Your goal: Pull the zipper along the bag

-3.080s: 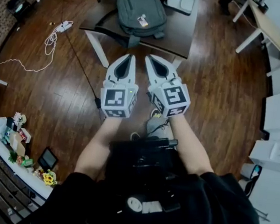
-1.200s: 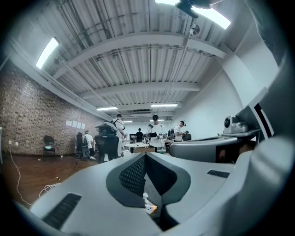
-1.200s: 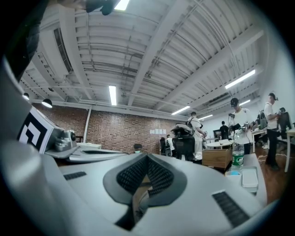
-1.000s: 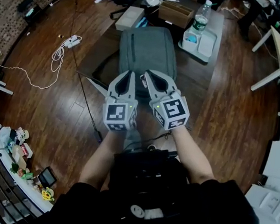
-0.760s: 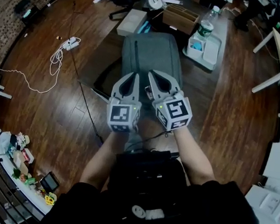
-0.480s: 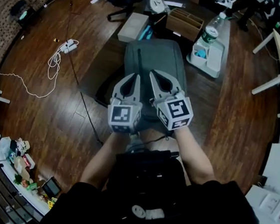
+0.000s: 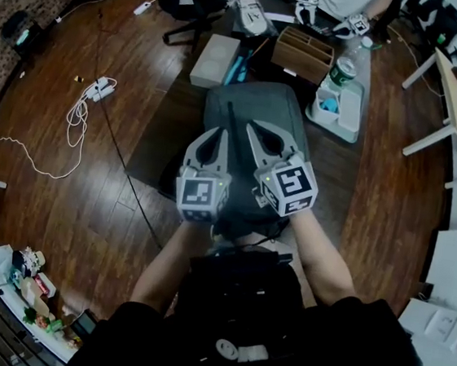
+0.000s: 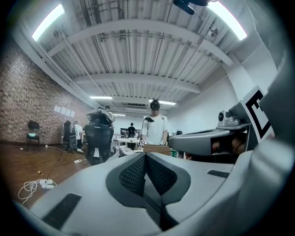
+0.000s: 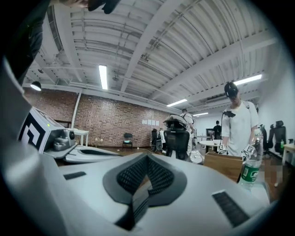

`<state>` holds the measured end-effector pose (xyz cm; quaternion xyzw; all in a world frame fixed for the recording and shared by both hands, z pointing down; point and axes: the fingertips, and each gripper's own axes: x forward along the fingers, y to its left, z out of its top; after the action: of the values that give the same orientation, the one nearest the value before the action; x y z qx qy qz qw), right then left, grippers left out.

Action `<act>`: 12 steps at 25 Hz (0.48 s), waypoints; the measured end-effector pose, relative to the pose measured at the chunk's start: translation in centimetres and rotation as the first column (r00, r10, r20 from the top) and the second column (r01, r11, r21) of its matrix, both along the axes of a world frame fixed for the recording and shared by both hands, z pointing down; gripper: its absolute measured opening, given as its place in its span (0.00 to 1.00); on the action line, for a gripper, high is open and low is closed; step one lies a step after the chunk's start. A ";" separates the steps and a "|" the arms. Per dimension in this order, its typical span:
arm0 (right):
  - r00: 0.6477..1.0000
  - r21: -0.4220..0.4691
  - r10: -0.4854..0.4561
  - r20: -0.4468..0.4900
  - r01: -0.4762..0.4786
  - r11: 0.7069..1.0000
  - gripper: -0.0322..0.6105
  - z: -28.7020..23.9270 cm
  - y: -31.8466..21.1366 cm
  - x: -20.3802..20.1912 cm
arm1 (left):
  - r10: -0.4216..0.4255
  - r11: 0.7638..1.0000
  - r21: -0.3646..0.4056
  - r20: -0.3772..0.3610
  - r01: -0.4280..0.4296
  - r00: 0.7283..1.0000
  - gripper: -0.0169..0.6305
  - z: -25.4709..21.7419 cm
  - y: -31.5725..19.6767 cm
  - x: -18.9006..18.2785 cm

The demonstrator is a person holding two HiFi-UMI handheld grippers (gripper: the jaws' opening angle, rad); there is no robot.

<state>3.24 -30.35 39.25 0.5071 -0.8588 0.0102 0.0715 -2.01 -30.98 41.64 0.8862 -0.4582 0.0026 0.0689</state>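
Note:
A grey backpack (image 7: 258,99) lies flat on a dark table (image 7: 170,122), with a dark zipper line (image 7: 230,113) running along its left part. Both grippers hang side by side over the bag's near half and point level across it. My left gripper (image 7: 220,130) is shut with nothing between its pads (image 8: 145,155). My right gripper (image 7: 251,125) is shut and empty as well (image 9: 147,156). Neither gripper view shows the bag; each looks over it into the room. Whether the tips touch the bag I cannot tell.
Beyond the bag stand a wooden box (image 7: 302,54), a water bottle (image 7: 344,68), a white tray (image 7: 341,110) and a white box (image 7: 216,49). A person (image 8: 156,124) stands across the table. A power strip with cable (image 7: 92,89) lies on the floor at left.
Both grippers have moved forward together, from the table's near edge to over the bag's near half. They stayed shut and side by side.

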 end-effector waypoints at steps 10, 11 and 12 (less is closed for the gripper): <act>0.989 -0.068 -0.099 -0.106 0.092 0.993 0.06 0.0 -5.6 1.4 | 0.004 0.997 -0.075 -0.030 -0.006 1.000 0.02 2.6 -3.3 0.6; 0.985 -0.089 -0.129 -0.116 0.119 0.989 0.06 0.4 -6.3 1.4 | -0.005 0.997 -0.081 -0.026 0.003 1.000 0.02 2.8 -3.7 0.5; 0.978 -0.113 -0.163 -0.128 0.149 0.982 0.06 0.9 -7.1 1.5 | -0.014 0.996 -0.086 -0.021 0.012 1.000 0.02 3.1 -4.2 0.4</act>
<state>4.71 -37.45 40.17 0.4333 -0.8874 0.0141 0.1567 -1.64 -35.19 44.71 0.8794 -0.4626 0.0124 0.1116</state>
